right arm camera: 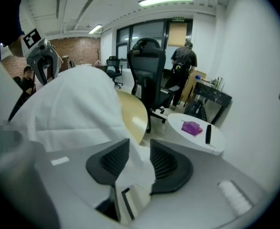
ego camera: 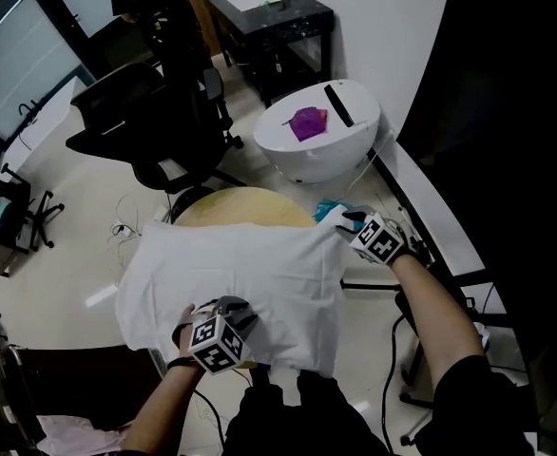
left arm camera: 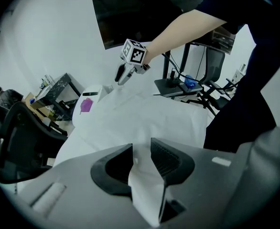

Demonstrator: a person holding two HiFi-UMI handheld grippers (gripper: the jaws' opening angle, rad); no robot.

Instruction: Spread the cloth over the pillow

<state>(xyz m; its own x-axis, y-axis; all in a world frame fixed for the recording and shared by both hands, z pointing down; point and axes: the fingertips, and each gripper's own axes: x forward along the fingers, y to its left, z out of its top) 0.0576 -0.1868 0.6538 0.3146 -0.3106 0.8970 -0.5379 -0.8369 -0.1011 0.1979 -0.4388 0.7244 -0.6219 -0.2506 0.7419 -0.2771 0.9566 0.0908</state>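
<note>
A white cloth (ego camera: 240,274) lies draped over a soft bulk on a round tan table (ego camera: 245,207); the pillow itself is hidden beneath it. At the cloth's near edge my left gripper (ego camera: 223,309) is shut on a fold, and that fold (left arm camera: 145,185) shows pinched between its pads in the left gripper view. My right gripper (ego camera: 347,219) is at the far right corner. Its jaws stand apart in the right gripper view, with the cloth's corner (right arm camera: 130,175) hanging loosely between them.
A white rounded stand (ego camera: 345,145) with a purple object (ego camera: 307,122) and a black remote (ego camera: 338,103) sits beyond the table. A black office chair (ego camera: 155,112) stands to the far left, a black desk (ego camera: 269,17) behind. A person (right arm camera: 183,61) stands far off.
</note>
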